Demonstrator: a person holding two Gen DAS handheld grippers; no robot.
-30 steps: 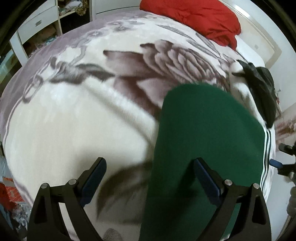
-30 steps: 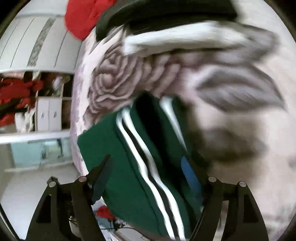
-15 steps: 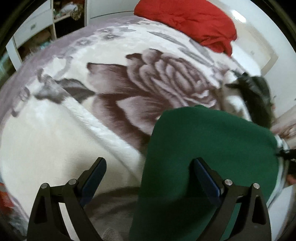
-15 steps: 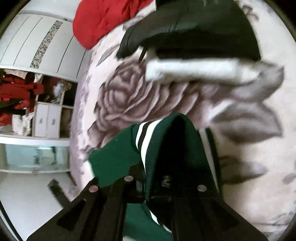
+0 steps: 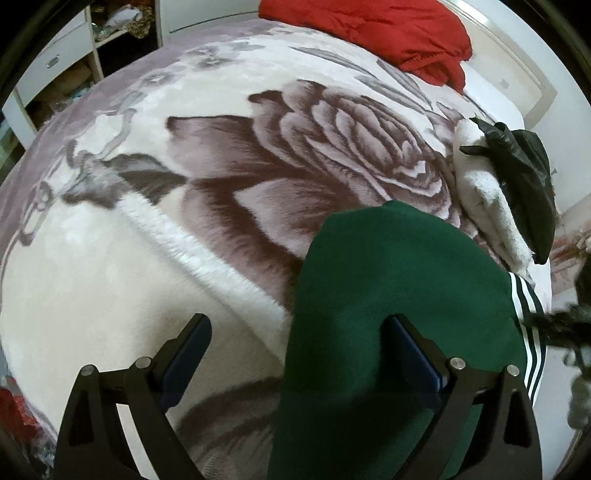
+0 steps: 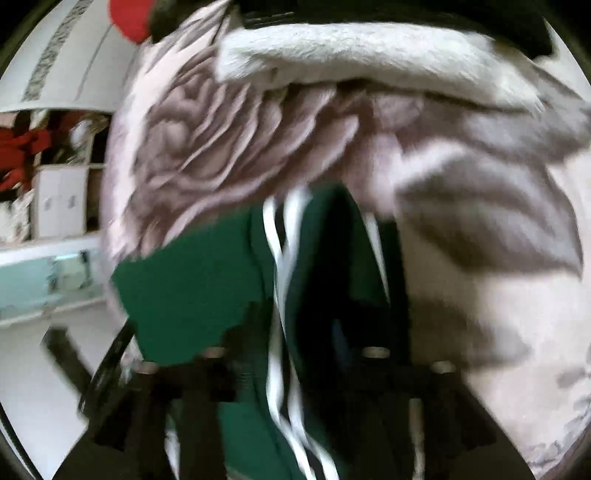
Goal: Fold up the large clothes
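Left hand-held gripper (image 5: 297, 352) hangs over the bed with its jaws spread wide apart, gripping nothing; the near left edge of the green garment (image 5: 399, 295) lies below and between them, and the right blue pad (image 5: 413, 350) sits above the green cloth. Over on the other side, the right hand-held gripper (image 6: 295, 350) is badly blurred, but its jaws are opening, with a bunched fold of the green garment (image 6: 192, 280) and its white side stripes (image 6: 280, 258) running between the two fingers. Whether the pads press on that cloth, I cannot tell through the blur.

That garment lies folded on the floral blanket (image 5: 147, 258), at the near right part of the bed in the left wrist view, stripes along its right edge. Beyond it, at the far right, a white fleece (image 5: 491, 214) lies with a black leather jacket (image 5: 524, 177) on top. Farther still, a red garment (image 5: 388, 33) is heaped at the head of the bed.
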